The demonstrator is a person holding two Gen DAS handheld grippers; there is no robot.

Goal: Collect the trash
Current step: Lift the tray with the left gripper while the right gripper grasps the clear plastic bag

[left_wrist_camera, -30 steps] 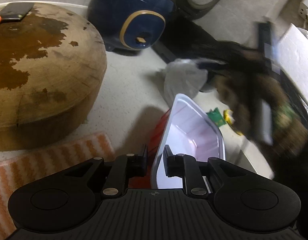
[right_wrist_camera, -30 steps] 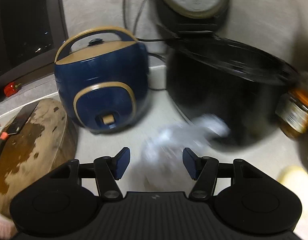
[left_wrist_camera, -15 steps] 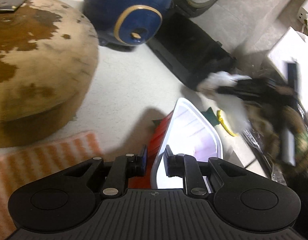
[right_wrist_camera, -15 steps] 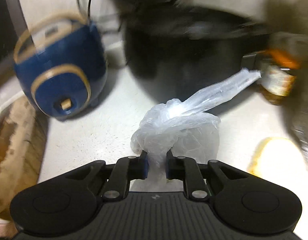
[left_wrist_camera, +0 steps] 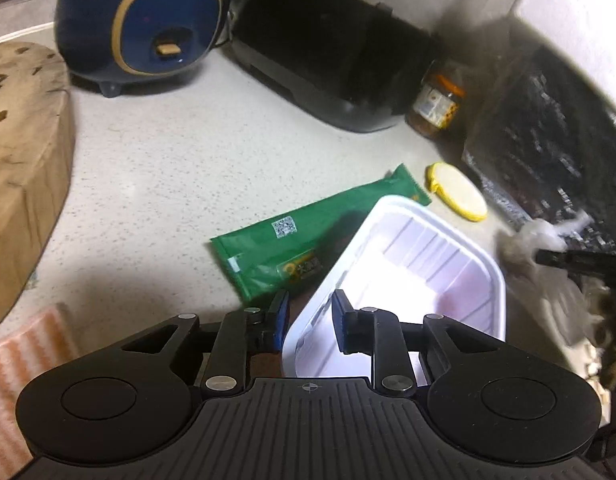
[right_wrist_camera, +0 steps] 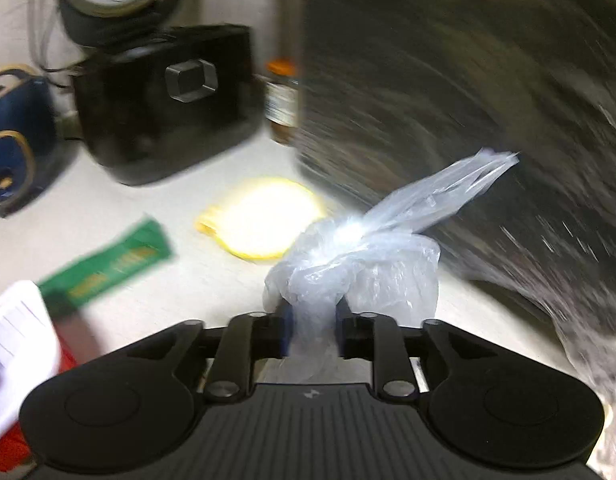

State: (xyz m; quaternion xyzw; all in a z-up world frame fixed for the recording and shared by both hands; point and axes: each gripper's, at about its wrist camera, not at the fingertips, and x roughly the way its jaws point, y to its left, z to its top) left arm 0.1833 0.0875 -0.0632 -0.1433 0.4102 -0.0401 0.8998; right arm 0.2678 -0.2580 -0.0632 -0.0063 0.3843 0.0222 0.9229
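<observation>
A crumpled clear plastic bag hangs bunched between the fingers of the right gripper, one twisted tail sticking up and to the right, just in front of the black trash bag. The white plastic tray is empty, ribbed inside, tilted with its near rim between the fingers of the left gripper. Beside the tray, partly under its far-left edge, lies a flat green wrapper with a printed code square facing up. A round yellow lid rests flat just beyond the tray's far corner, close to the trash bag.
</observation>
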